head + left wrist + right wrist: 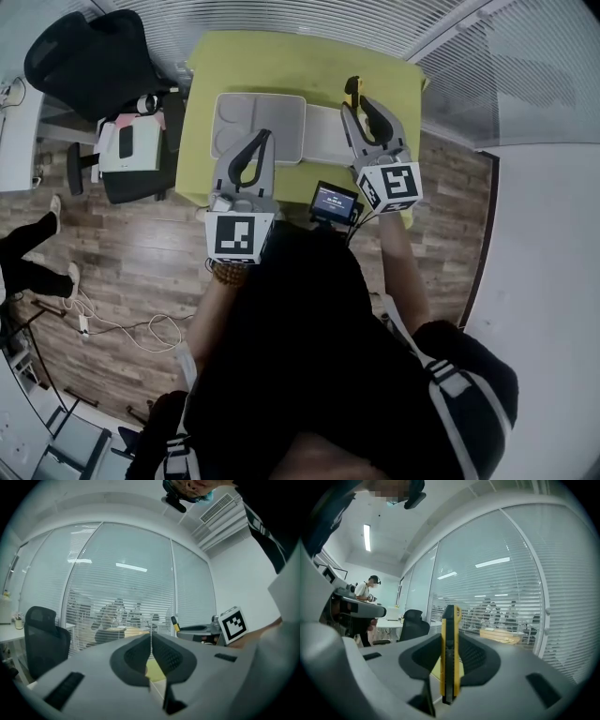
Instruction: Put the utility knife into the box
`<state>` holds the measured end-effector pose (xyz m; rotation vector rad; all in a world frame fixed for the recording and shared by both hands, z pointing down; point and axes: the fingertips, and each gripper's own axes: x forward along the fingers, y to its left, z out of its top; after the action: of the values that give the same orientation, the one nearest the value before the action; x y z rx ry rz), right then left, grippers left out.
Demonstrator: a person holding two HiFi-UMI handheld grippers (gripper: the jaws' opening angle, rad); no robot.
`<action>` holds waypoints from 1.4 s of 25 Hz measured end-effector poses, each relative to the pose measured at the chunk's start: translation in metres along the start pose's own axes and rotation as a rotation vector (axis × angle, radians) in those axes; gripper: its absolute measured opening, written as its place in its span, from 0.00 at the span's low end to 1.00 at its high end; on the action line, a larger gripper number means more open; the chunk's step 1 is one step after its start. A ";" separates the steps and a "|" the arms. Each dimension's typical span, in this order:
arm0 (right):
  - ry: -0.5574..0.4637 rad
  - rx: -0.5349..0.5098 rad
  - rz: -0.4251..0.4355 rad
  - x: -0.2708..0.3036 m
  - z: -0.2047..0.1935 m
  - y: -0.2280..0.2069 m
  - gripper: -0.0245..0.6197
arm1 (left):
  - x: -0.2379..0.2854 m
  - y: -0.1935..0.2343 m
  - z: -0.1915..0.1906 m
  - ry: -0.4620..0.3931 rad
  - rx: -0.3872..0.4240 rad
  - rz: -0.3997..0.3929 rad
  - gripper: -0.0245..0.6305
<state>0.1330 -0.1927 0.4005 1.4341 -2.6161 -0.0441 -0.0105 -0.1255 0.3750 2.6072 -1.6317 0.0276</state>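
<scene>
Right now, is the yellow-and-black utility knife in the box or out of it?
Out: the yellow-and-black utility knife stands clamped in the right tool, over the yellow-green table.

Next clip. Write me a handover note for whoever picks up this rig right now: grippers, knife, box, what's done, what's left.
Left gripper: shut and empty, at the near side of the gray box on the yellow-green table.
Right gripper: shut on the utility knife, which stands upright between its pads.
Done: the knife is picked up. In the head view it is held to the right of the box, not in it.
Left: carry it over the box, lower it in, release.
</scene>
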 end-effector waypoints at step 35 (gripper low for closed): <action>0.295 -0.197 0.102 0.033 -0.138 0.014 0.21 | -0.002 0.001 -0.012 0.025 0.012 0.010 0.07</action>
<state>0.1245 -0.2054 0.5418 1.1442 -2.3662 -0.0695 -0.0126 -0.1233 0.3864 2.5965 -1.6423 0.0708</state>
